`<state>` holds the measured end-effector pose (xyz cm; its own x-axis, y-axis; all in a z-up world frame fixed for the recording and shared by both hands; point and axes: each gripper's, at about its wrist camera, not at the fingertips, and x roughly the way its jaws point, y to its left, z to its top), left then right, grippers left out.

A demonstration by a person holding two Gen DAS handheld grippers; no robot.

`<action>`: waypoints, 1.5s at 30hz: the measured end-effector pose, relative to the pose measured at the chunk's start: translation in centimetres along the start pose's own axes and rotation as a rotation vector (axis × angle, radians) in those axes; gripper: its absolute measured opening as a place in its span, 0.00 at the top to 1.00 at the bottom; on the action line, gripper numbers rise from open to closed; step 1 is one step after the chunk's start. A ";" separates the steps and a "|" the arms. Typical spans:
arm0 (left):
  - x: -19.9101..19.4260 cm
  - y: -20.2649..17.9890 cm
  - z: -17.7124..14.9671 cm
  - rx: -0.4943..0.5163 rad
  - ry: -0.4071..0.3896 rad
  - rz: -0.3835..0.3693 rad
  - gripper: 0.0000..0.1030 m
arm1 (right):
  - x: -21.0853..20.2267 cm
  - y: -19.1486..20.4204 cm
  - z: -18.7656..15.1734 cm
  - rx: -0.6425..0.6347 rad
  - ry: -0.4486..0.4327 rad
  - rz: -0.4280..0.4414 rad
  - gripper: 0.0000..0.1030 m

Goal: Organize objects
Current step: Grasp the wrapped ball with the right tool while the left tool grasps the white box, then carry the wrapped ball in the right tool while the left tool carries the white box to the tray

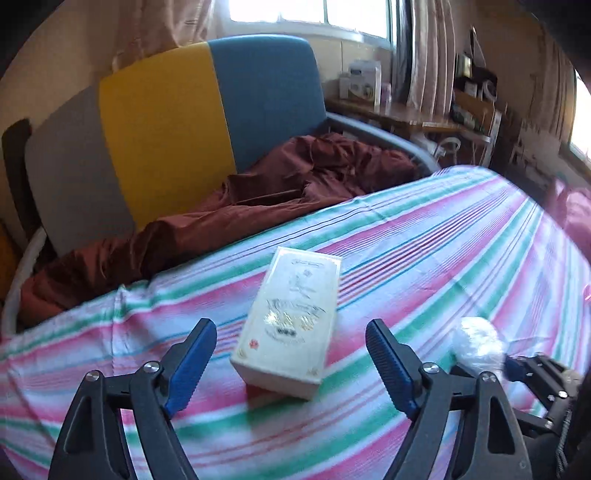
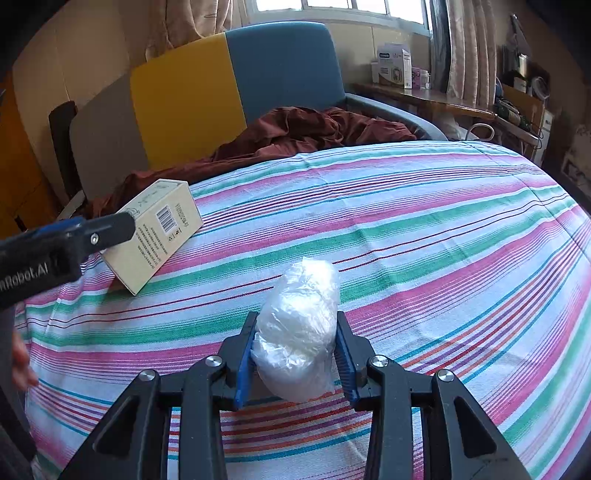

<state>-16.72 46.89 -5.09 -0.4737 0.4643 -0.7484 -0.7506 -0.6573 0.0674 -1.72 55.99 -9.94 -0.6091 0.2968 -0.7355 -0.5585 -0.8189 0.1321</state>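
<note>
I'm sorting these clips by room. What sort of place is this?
Most likely a bedroom in a home: a bed under a striped sheet, a rumpled maroon blanket beside a padded headboard, and a curtained window above a cluttered desk.

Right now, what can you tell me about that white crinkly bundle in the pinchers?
The white bundle looks like thin, see-through plastic film scrunched into a soft, egg-shaped lump, full of shiny wrinkles. It stands roughly upright, its top poking out past the fingertips. The right gripper is shut on it, one blue ribbed pad pressing each side. Below it lies the striped bedsheet; whether its bottom touches the sheet is unclear. Nothing else touches it.
</note>
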 end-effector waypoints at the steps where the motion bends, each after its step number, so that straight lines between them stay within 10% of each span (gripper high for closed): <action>1: 0.5 -0.1 0.3 0.006 0.015 0.000 0.18 | 0.0 0.0 0.0 0.000 0.000 0.000 0.62; 5: 2.9 -1.2 0.1 0.051 0.073 0.042 0.20 | 0.0 0.0 0.0 0.001 0.000 0.000 0.62; 7: 3.7 -1.6 -0.4 0.054 0.086 0.070 0.46 | 0.0 -0.1 0.0 -0.001 -0.001 -0.001 0.62; 9: 3.8 -1.4 -0.9 0.014 0.073 0.076 0.50 | 0.0 0.0 -0.1 -0.005 0.000 -0.005 0.62; 45: -7.7 -1.0 -12.4 -0.226 -0.103 0.125 0.50 | -2.3 1.8 -0.3 -0.101 -0.114 -0.064 0.64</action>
<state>-6.64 36.60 -7.52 -0.6093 0.4217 -0.6715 -0.5673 -0.8235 -0.0024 -1.17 53.68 -8.22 -0.6374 0.3991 -0.6592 -0.5423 -0.8400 0.0159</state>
